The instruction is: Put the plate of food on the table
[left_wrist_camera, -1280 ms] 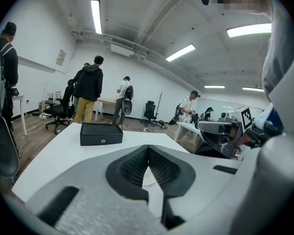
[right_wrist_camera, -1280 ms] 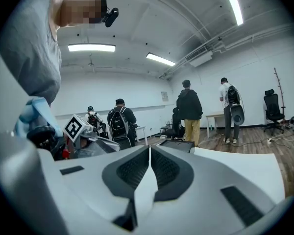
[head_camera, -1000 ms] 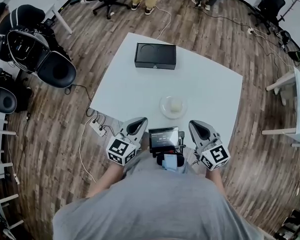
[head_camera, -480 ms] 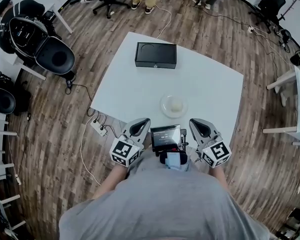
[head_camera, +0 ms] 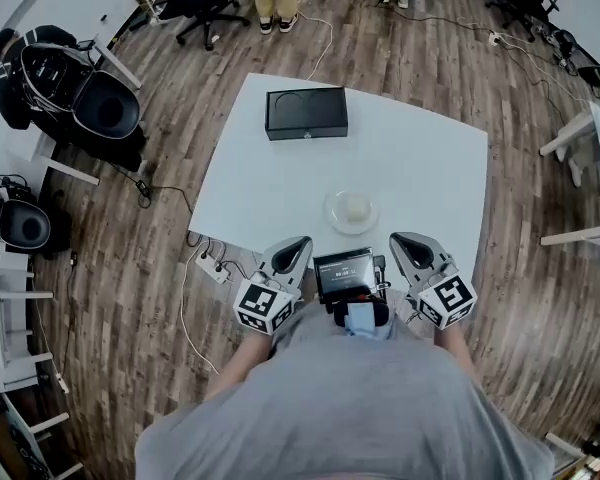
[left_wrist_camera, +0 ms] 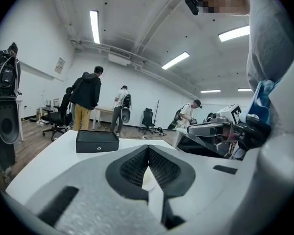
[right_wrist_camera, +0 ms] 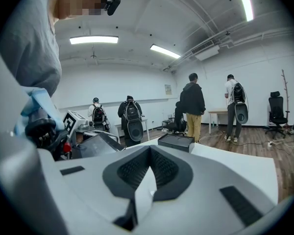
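Jaws are pressing together on nothing in both the left gripper (head_camera: 296, 246) and the right gripper (head_camera: 402, 243), which we are holding close to our body at the near edge of the table (head_camera: 420, 158). Just beyond them the plate of food (head_camera: 351, 211) is already sitting flat on the white top, touching neither gripper — so we are judging the placement done, with nothing left to carry.

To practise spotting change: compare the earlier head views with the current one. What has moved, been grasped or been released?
Only the head view and the held grippers drifted slightly; nothing was grasped or released. Unchanged: the left gripper and right gripper stay shut and empty at the near edge of the table; the plate of food and the black box rest where they were.
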### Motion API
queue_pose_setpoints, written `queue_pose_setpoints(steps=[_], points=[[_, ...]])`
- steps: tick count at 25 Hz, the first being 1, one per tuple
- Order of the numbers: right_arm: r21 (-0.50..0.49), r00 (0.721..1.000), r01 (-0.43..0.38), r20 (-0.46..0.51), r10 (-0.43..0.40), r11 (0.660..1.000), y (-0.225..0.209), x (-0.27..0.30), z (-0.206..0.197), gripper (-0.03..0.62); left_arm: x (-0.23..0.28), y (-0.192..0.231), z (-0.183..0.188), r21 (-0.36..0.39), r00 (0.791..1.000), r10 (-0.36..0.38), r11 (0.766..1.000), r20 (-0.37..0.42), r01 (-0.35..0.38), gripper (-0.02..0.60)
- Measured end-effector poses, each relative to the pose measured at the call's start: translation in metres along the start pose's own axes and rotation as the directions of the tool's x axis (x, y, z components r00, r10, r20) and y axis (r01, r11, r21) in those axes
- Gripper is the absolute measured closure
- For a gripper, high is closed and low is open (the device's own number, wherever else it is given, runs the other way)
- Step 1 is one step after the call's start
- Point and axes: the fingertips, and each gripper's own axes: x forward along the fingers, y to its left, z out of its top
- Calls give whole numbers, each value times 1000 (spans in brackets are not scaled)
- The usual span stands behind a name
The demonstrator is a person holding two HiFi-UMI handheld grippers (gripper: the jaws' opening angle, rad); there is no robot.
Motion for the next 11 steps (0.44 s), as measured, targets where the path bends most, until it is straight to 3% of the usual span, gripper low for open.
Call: queue_pose_setpoints(steps=[11], points=[[6, 999, 40, 21, -41, 999, -7, -8, -6, 564, 12, -11, -1, 11, 998, -55, 998, -26, 55, 563]])
